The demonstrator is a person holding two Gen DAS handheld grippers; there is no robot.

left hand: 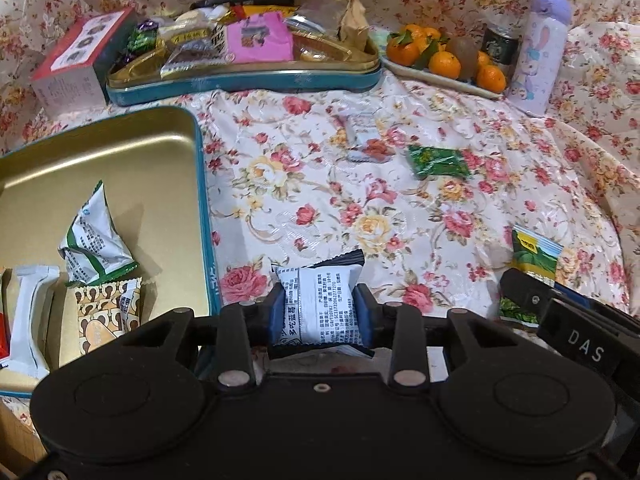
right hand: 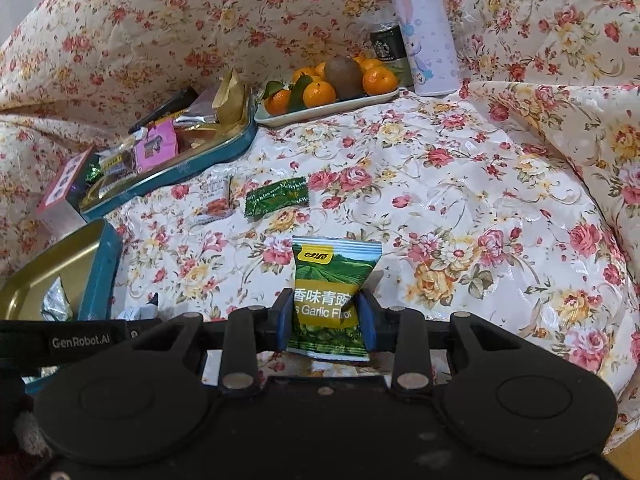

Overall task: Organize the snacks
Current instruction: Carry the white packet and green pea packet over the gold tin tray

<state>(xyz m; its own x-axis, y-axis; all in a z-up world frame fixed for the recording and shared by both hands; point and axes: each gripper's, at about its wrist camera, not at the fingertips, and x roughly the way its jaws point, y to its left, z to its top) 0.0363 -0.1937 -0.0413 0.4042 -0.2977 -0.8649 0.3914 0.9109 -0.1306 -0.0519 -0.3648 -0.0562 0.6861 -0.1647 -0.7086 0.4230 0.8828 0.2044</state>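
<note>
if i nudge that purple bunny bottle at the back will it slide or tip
Probably tip: the purple bunny bottle stands tall and narrow on a rumpled floral cloth, which likely grips its base. Its smooth round body would probably roll once down, perhaps towards the fruit tray beside it.

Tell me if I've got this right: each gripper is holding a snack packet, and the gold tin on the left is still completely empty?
Not quite. The left gripper holds a white packet and the right gripper a green pea packet, but the gold tin isn't empty: the left wrist view shows several snack packets already inside.
</note>
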